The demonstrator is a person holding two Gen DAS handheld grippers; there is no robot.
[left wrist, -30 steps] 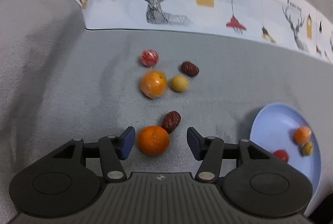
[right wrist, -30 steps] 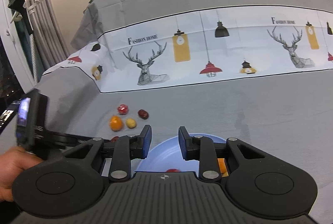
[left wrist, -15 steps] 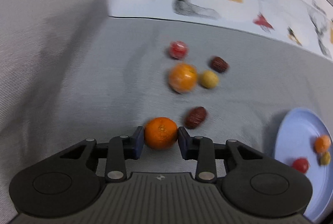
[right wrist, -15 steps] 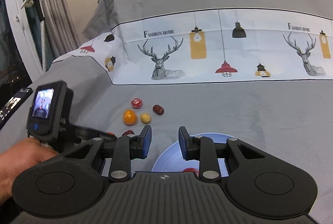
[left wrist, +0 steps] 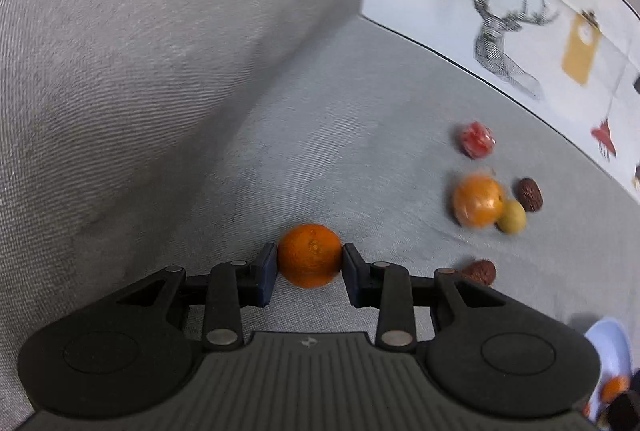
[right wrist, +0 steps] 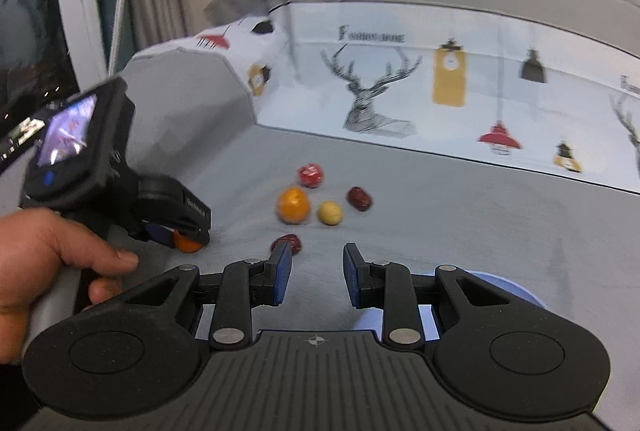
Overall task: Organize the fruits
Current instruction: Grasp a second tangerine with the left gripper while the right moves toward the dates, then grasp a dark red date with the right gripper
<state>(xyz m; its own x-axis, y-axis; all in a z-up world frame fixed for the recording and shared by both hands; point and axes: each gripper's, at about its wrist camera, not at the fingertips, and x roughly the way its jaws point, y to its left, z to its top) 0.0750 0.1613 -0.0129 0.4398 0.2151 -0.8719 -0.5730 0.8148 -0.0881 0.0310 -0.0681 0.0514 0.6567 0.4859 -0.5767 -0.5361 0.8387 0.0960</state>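
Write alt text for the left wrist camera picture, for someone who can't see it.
The left tongs grip a small orange between their blue pads over grey bedding. Further right lie a wrapped orange, a yellow-green fruit, two brown dates and a red wrapped fruit; a blue plate shows at the lower right edge.

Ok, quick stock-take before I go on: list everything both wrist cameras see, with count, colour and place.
held orange: 1, orange, between the left gripper's pads
loose orange: 1, orange, on the grey sheet, touching the yellow fruit
yellow fruit: 1, yellow-green, beside the loose orange
red fruit: 1, red, beyond the loose orange
dates: 2, dark brown, one behind the yellow fruit, the other near the left gripper
plate: 1, light blue, under the right gripper, some fruit on it
printed cloth: 1, white, deer and lamps, at the back
left gripper: shut on the held orange
right gripper: empty, narrow gap
hand: 1, on the left gripper's handle
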